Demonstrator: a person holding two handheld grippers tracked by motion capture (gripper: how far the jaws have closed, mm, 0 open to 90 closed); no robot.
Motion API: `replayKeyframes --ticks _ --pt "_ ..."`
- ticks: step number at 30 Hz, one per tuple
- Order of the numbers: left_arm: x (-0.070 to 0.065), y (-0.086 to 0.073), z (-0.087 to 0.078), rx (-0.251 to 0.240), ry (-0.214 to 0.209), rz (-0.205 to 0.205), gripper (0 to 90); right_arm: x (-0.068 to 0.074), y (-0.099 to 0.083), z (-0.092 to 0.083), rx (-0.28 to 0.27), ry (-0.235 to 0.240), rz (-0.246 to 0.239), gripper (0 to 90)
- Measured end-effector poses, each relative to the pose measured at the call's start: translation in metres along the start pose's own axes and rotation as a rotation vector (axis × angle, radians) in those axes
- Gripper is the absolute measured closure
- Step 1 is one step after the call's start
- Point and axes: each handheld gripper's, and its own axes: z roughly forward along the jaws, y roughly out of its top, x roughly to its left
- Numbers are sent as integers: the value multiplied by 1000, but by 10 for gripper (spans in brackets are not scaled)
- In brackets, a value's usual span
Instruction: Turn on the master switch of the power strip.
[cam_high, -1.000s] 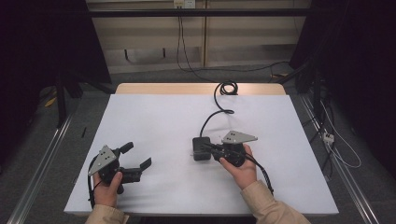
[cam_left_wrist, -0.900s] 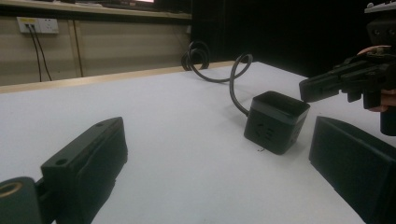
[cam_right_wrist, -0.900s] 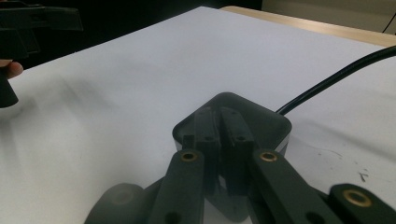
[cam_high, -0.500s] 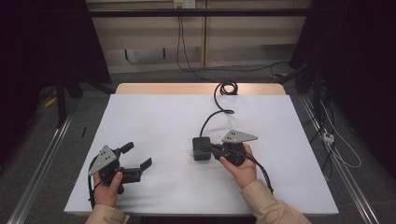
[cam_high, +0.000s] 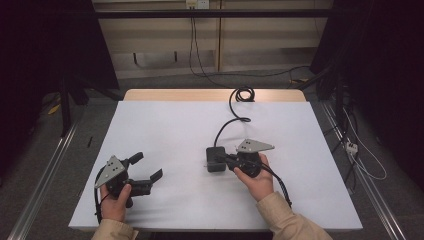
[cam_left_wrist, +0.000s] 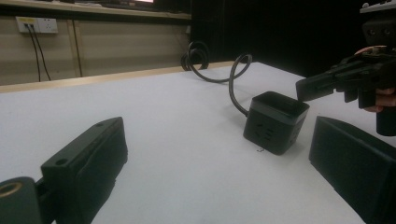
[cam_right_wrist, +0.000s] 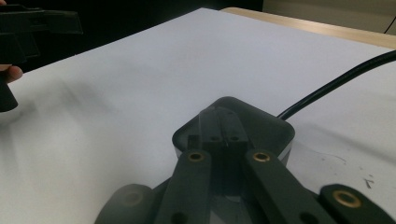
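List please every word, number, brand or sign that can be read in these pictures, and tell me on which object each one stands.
None can be read.
Black socket cube: only socket slots on its side, no lettering seen.
Wall outlet: white plate with plugs in it, no readable text.
Small dark marks on the white table: specks, not characters.
Left tongs and right tongs: no label visible.

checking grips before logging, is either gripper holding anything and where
Left gripper is open and holds nothing. Right gripper has its jaws closed together over the top of the black cube; whether it grips it cannot be told.
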Motion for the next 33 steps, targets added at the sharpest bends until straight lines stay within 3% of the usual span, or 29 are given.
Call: replayKeyframes --ticks 33 --pt "-1 0 0 2 -4 3 39 3 0 9 5 -38 -63 900"
